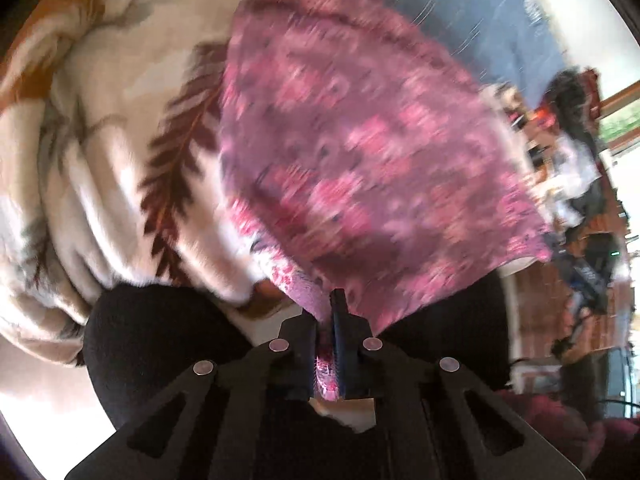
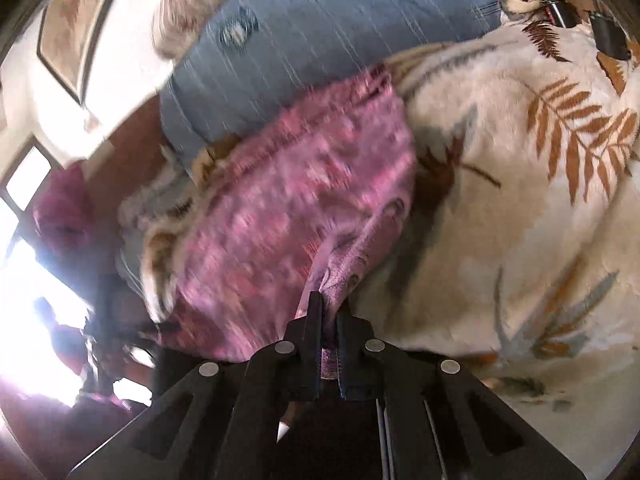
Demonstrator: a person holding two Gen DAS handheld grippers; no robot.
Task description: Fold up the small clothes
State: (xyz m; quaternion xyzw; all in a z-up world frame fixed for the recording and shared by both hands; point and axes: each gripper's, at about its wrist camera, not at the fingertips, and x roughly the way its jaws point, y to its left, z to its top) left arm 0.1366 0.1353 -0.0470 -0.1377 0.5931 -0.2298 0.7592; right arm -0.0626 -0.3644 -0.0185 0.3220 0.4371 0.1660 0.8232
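A small pink patterned garment (image 1: 360, 152) lies spread over a cream blanket with leaf prints (image 1: 112, 168). My left gripper (image 1: 326, 312) is shut on the garment's near edge, with pink cloth pinched between the black fingers. In the right wrist view the same pink garment (image 2: 288, 208) stretches away from me, and my right gripper (image 2: 328, 312) is shut on another part of its edge, with a fold of cloth bunched at the fingertips. Both views are blurred by motion.
A blue striped cushion or bedding (image 2: 320, 40) lies beyond the garment. The leaf-print blanket (image 2: 520, 200) covers the right side. A framed picture (image 2: 72, 28) hangs on the wall at the left, and a bright window (image 2: 28, 184) is below it. Cluttered furniture (image 1: 576, 184) stands at the right.
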